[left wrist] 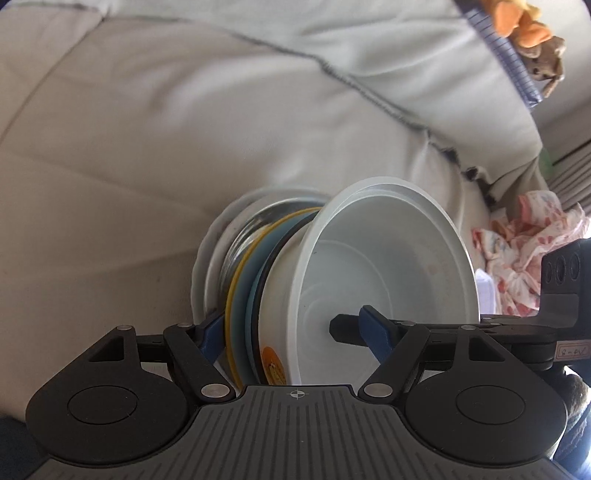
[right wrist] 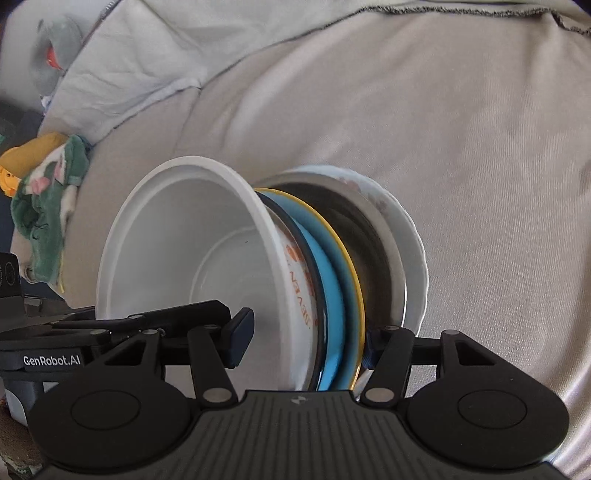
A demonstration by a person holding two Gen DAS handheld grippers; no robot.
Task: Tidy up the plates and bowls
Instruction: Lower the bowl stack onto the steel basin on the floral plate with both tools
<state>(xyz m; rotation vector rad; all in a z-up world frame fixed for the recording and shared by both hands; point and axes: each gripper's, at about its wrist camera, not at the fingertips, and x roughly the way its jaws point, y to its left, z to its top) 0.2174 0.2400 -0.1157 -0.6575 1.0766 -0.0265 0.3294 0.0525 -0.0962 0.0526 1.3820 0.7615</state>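
You're carrying the nested stack of plates and bowls (left wrist: pixel 295 295) on edge over the grey sofa cover (left wrist: pixel 184 129), clamped between both grippers: left gripper (left wrist: pixel 295 332) and right gripper (right wrist: pixel 306 339) each pinch it. Next, set it down level, together.

One stack of dishes, five pieces that show: one white bowl (left wrist: pixel 388 266) on the open end, one white bowl with orange print (right wrist: pixel 295 280) nested behind it, one blue plate with a yellow rim (right wrist: pixel 332 291), one steel bowl (right wrist: pixel 373 251), and one white scalloped plate (right wrist: pixel 410 243) at the back. Two grippers – the left (left wrist: pixel 291 328) and the right (right wrist: pixel 306 339). Cloth bundles: one pink-and-white (left wrist: pixel 524 251), one green (right wrist: pixel 48 206). One orange soft toy (left wrist: pixel 524 22) – blurred.
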